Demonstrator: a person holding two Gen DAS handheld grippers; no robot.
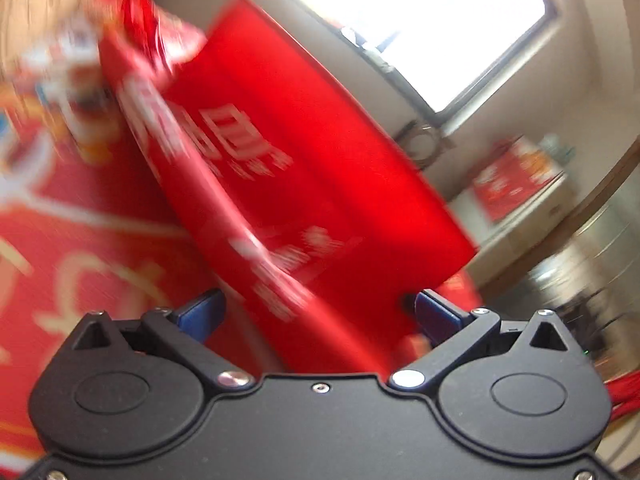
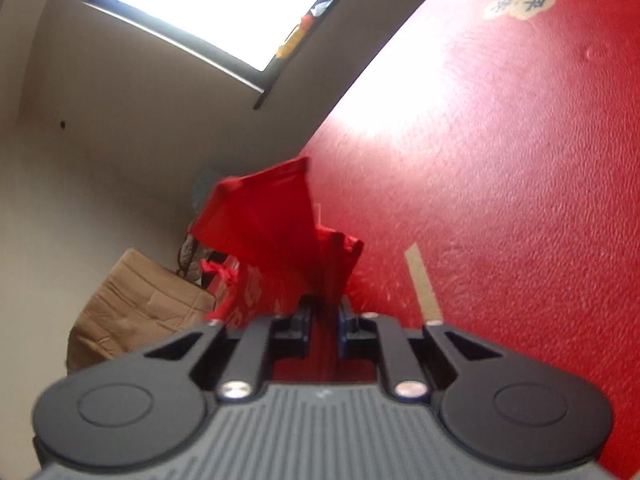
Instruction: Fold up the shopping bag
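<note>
The shopping bag (image 1: 288, 184) is off the desk and in the air, a red panel with white lettering that runs from about 11 o'clock down to 5 o'clock across the left wrist view, its handle (image 1: 140, 20) bunched near 11 o'clock, where something blurred seems to hold it. The left claw (image 1: 316, 312) stands about as wide as it goes, its blue pads on either side of the bag's lower edge and, as far as the blur allows, clear of the fabric, so it grips nothing. In the right wrist view the right claw (image 2: 325, 320) is pinched nearly closed on a gathered strip of the red fabric (image 2: 336, 268), with the rest of the bag (image 2: 264, 216) standing up from it toward 11 o'clock like a tent. The red desk (image 2: 500, 160) fills that view from 1 o'clock round to 5 o'clock, with a strip of pale tape (image 2: 422, 284) at about 3 o'clock of the claw; a cardboard box (image 2: 136, 312) sits at 9 o'clock by the wall. The step in hand looks like regripping between folds: one side pinned, the other let go. The next move probably calls for the left claw to find a fresh corner or edge, close on it, then draw the panel taut with the right and lay it flat on the desk to crease
</note>
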